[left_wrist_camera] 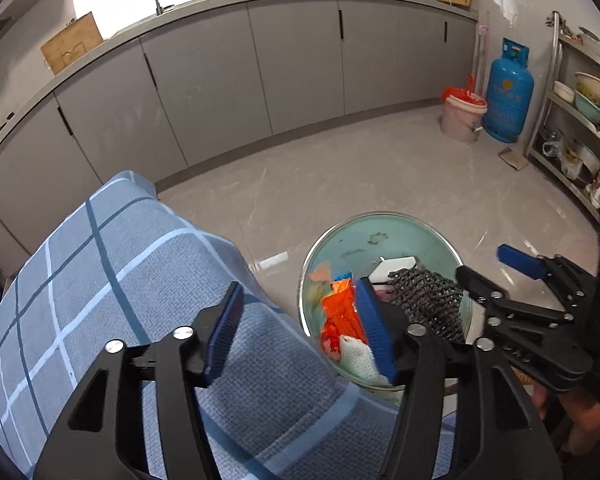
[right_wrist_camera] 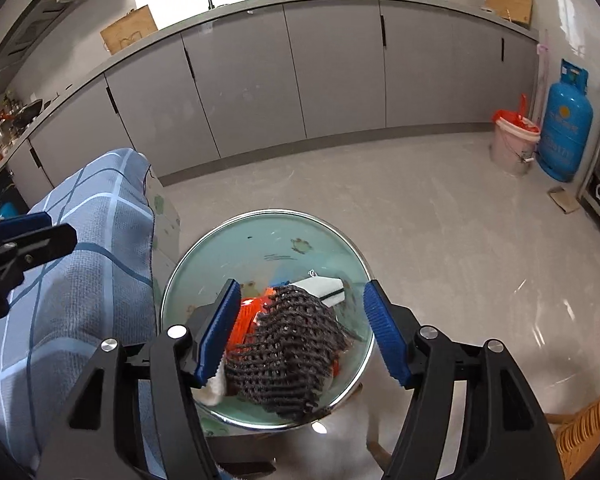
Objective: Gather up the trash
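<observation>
A pale green bin (right_wrist_camera: 236, 248) with a shiny metal rim stood on the floor just beside a bench draped in a blue checked cloth, its mouth open and trash heaped inside. On top lay a dark grey knitted mesh piece (right_wrist_camera: 288, 352), crumpled into a mound toward the near side, over an orange wrapper (right_wrist_camera: 244, 320). A white flat box (right_wrist_camera: 324, 286) rested behind the mesh, and a white cloth scrap (right_wrist_camera: 214, 390) lay at the near rim.
</observation>
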